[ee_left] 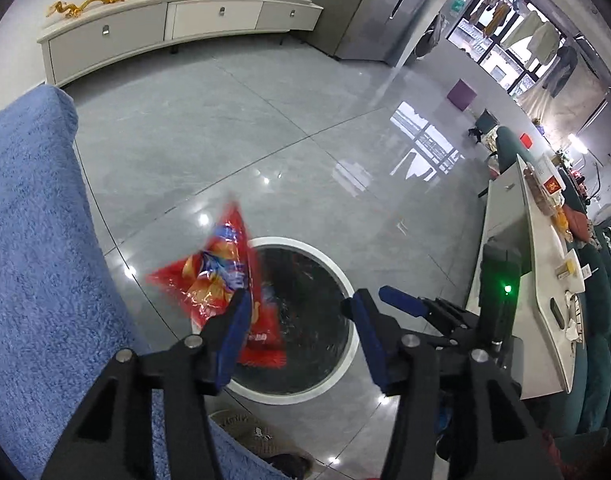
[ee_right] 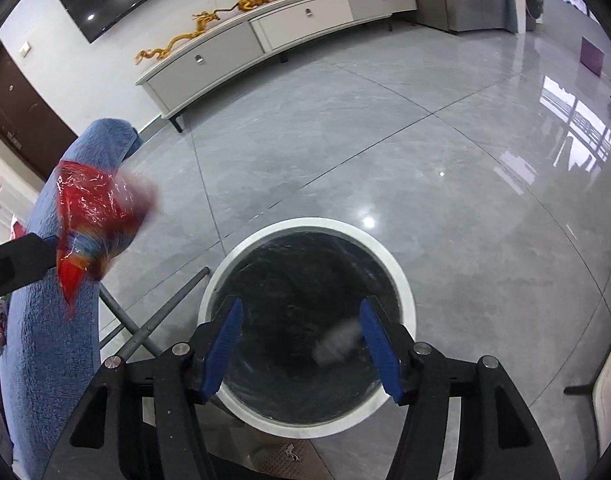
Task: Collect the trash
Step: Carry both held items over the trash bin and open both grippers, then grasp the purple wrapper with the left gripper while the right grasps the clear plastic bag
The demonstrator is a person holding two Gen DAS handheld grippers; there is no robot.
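Note:
A round white-rimmed trash bin with a black liner stands on the grey floor; it also shows in the right wrist view. A red snack wrapper is blurred, loose in the air at the bin's left rim, just beyond my open left gripper. In the right wrist view the wrapper is at the left, in front of the blue cloth. My right gripper is open above the bin mouth. A blurred pale grey piece is over the bin by its right finger.
A blue towel-covered chair back is at the left, and shows in the right wrist view. A white table with clutter and a green sofa are at the right. A long white cabinet lines the far wall.

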